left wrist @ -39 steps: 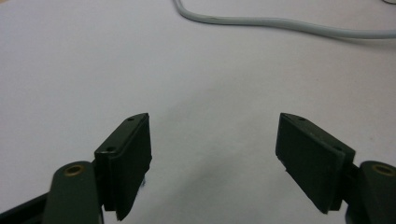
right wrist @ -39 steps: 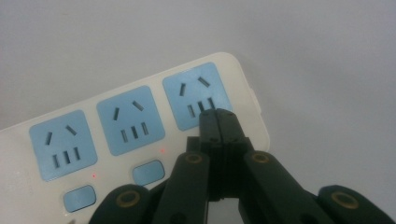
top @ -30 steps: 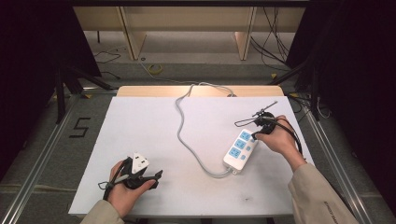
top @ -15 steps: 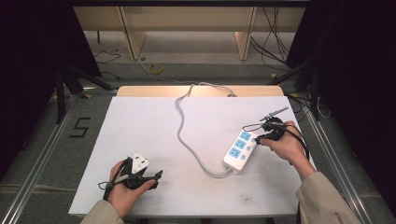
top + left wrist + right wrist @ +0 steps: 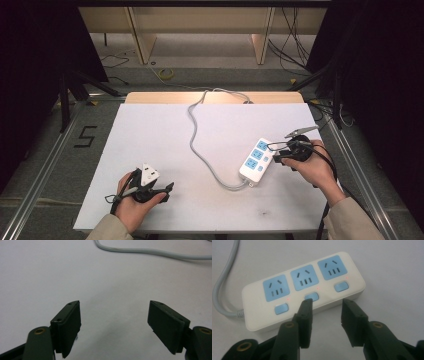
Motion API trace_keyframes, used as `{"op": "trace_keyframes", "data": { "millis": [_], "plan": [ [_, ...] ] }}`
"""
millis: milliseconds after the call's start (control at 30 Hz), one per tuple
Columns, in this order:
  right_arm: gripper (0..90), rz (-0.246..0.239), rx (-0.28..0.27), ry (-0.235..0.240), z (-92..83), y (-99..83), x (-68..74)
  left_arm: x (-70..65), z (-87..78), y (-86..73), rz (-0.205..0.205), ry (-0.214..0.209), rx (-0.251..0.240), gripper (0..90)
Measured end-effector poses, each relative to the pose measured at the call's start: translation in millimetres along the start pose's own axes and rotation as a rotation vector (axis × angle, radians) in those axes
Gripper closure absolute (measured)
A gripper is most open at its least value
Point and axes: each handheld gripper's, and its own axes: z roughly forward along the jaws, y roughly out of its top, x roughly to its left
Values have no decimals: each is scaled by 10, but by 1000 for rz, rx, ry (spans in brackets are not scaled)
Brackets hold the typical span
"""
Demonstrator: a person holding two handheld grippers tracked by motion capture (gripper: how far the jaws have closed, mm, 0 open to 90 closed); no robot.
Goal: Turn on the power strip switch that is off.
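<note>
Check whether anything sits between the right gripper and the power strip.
Nothing visible does. The right gripper, its jaws just opened and empty, sits right at the power strip by the middle switch, with bare table around.

power strip's cord [image 5: 150,251] cut off at left gripper view's top & right edge, plug end hidden
</note>
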Motion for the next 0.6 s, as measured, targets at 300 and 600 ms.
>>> {"op": "trace_keyframes", "data": {
  "millis": [300, 600],
  "plan": [
    [507, -16, -53, -15, -72, -243, 77, -1, 4, -2, -1, 1, 2, 265],
    [499, -4, -105, 11, -108, -583, 182, 0, 10, -5, -3, 0, 3, 264]
  ]
}}
